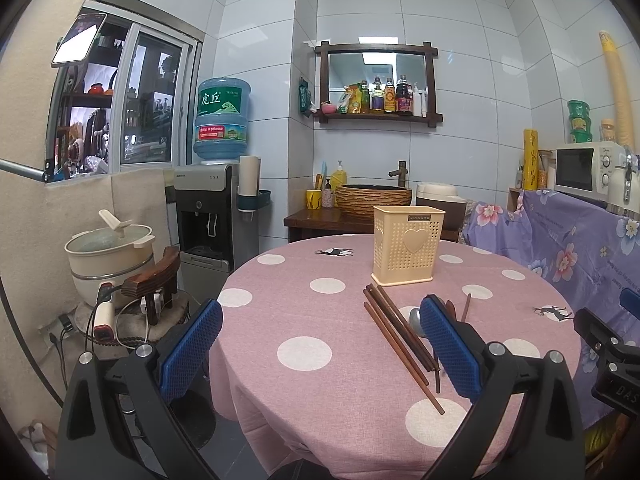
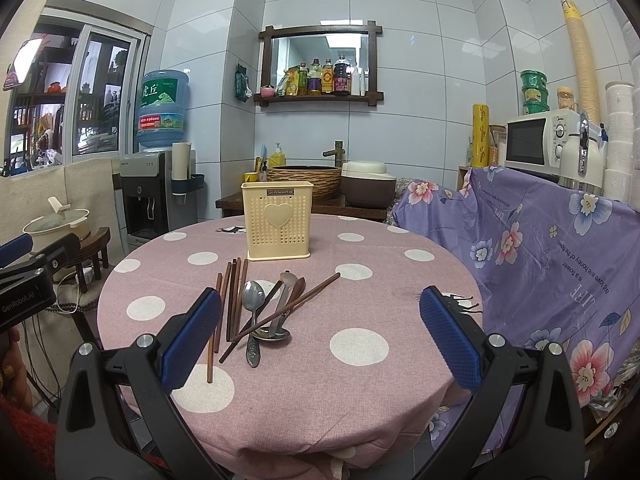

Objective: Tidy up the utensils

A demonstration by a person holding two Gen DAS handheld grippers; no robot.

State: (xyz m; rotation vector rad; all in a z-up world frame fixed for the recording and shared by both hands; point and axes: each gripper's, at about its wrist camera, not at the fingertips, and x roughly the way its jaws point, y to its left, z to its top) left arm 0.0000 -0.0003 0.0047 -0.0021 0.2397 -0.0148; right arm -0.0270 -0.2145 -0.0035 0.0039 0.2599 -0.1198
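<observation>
A cream perforated utensil holder with a heart on its front stands upright at the far side of the round pink polka-dot table. In front of it lie several brown chopsticks, a metal spoon, a second metal spoon and a wooden spoon, loosely piled. My left gripper hangs open over the table's near left edge, left of the chopsticks. My right gripper is open just short of the pile, nothing between its fingers.
A water dispenser with a blue bottle and a stool with a cream pot stand left of the table. A purple floral cloth covers furniture on the right, with a microwave above. Behind the table a woven basin sits on a wooden counter.
</observation>
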